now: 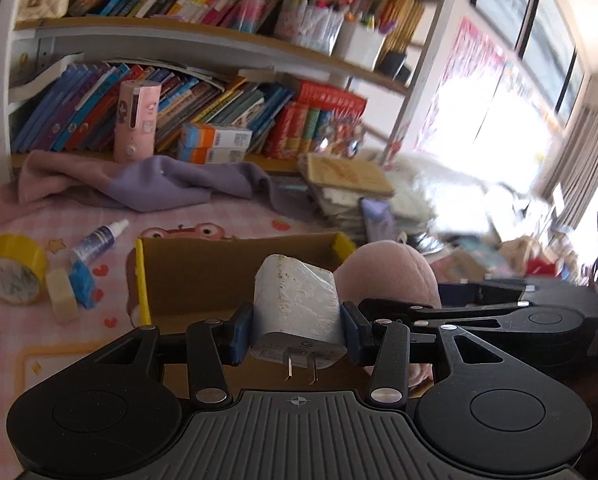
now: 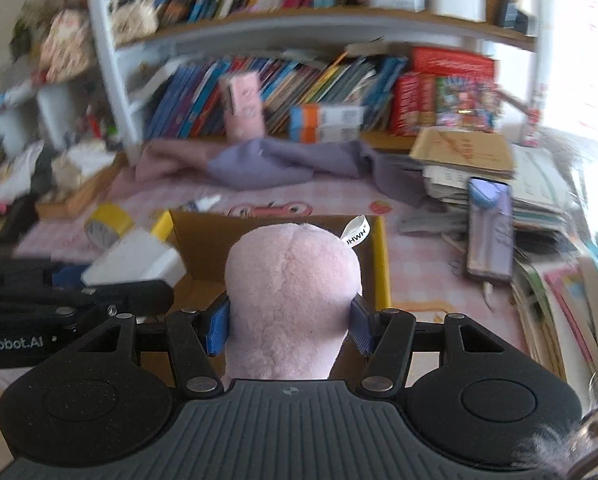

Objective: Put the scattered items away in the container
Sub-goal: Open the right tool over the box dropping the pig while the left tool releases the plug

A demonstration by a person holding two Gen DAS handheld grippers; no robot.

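My left gripper [image 1: 295,330] is shut on a white plug charger [image 1: 297,304], its two prongs pointing back at the camera. It hangs over the near side of an open cardboard box [image 1: 235,264] with yellow-taped edges. My right gripper [image 2: 289,326] is shut on a pink plush toy [image 2: 293,292] with a white tag, also over the cardboard box [image 2: 381,264]. The plush toy [image 1: 387,276] shows right of the charger in the left wrist view; the charger [image 2: 135,262] shows at left in the right wrist view. The two grippers are side by side.
On the pink checked desk mat left of the box lie a yellow tape roll [image 1: 15,274], a small spray bottle [image 1: 99,238], a blue item [image 1: 83,282] and a cream block [image 1: 61,294]. A purple cloth [image 1: 155,182], a book stack [image 2: 467,164] and a phone [image 2: 489,232] lie behind and right.
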